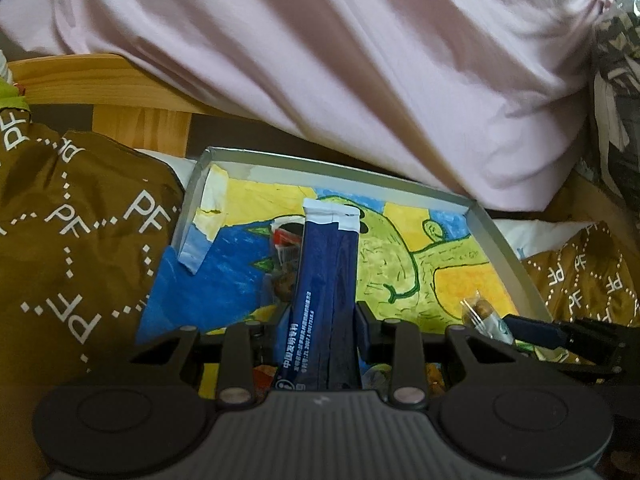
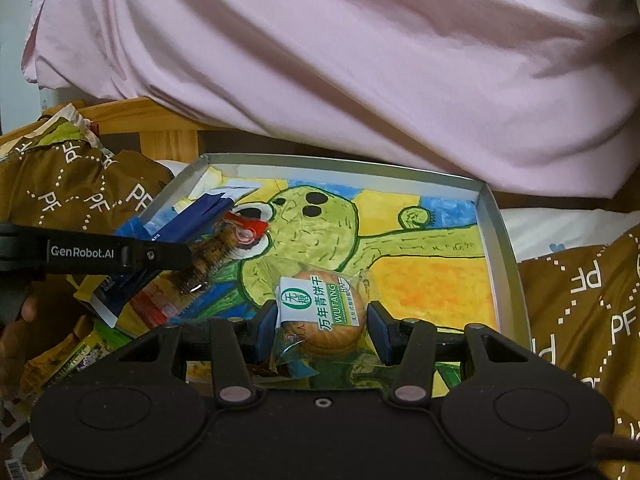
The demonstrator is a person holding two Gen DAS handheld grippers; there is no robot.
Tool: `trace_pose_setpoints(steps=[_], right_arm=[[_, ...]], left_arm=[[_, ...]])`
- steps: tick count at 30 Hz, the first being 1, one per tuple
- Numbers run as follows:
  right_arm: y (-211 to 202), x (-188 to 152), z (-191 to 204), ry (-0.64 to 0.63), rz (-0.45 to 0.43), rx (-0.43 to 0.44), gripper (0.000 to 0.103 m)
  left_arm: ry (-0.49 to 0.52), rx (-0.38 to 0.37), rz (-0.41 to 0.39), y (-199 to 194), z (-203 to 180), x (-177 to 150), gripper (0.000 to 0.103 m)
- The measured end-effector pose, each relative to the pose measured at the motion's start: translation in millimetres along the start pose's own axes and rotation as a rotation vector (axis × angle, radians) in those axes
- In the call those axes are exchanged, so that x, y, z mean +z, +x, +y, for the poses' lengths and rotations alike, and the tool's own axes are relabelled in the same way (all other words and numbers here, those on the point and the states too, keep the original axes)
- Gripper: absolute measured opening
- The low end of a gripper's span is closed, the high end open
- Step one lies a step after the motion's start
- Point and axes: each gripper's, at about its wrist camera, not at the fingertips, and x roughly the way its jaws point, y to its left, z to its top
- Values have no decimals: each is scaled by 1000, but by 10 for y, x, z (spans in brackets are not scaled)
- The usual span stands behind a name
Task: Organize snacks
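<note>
My left gripper (image 1: 323,320) is shut on dark blue stick packets (image 1: 324,288) with white ends, held over a shallow grey tray (image 1: 492,236) lined with a green-monster drawing. The packets also show in the right wrist view (image 2: 188,220), with the left gripper arm (image 2: 88,254) beside them. My right gripper (image 2: 322,326) stands open around a round biscuit in a clear wrapper with a green and white label (image 2: 332,308), which lies in the tray (image 2: 496,236). A brown twisted snack (image 2: 216,248) and red wrappers (image 1: 286,240) lie in the tray's left part.
A brown quilt with "PF" print (image 1: 72,224) surrounds the tray on both sides (image 2: 580,300). A pink pillow (image 1: 340,60) lies behind the tray. A wooden bed frame (image 1: 120,96) is at the back left. More snack packets (image 2: 76,360) lie at the lower left.
</note>
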Motion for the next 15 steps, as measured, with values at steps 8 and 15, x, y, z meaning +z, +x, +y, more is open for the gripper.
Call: trace_pose_setpoints(steps=[8,15], right_arm=[[77,-26,-11,3,17,4,50],[135,-44,4,0,26,1,50]], left_arm=[[-1,5,7,64,33,-21,36],[1,8,1,93,73,15,36]])
